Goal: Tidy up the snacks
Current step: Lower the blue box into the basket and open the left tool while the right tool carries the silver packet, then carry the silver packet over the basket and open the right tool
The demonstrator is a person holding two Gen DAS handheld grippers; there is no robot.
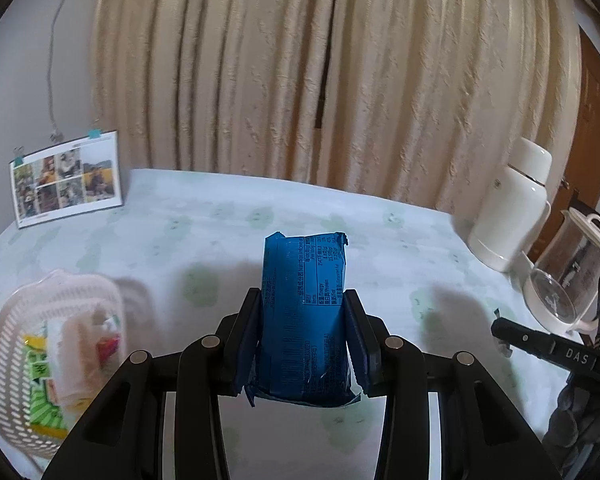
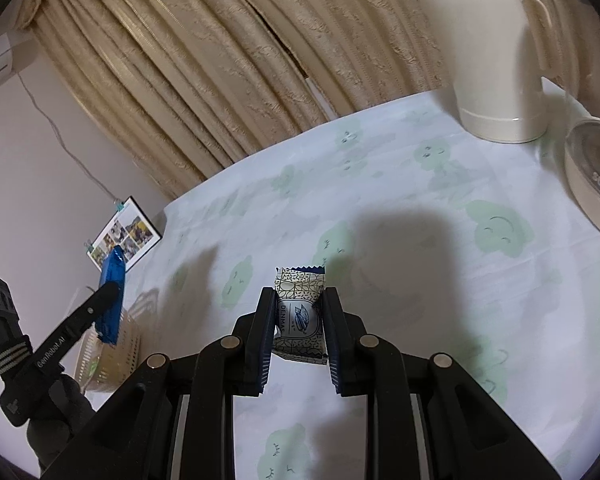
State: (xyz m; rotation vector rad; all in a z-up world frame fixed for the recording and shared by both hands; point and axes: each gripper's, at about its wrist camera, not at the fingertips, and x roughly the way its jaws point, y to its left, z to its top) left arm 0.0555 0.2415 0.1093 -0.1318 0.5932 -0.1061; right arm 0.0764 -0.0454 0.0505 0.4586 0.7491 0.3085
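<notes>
The left gripper (image 1: 303, 312) has its jaws clamped on a blue pack (image 1: 304, 320), which stands upright between them, raised above the table (image 1: 220, 232). The pack's printed back faces up, its crimped ends torn-looking at top and bottom. Left of the pack and lower down sits a white slotted basket (image 1: 16, 320), already holding several snacks, among them a green-and-yellow wrapper (image 1: 40, 380); that part is blurred. The right gripper (image 2: 298, 316) has its jaws closed on a small white patterned sachet (image 2: 300, 312) with blue print, held clear of the tablecloth. Right of the blue pack, the right gripper's black finger pokes in from the frame edge. Beyond it, at the table's right side, stands a clear kettle (image 1: 568, 280), and further back a white flask (image 1: 516, 208) with a handle. Far left of the blue pack, a photo sheet (image 1: 66, 178) hangs by clips against the wall. Beige curtains (image 1: 340, 72) close off the far side behind the table.
</notes>
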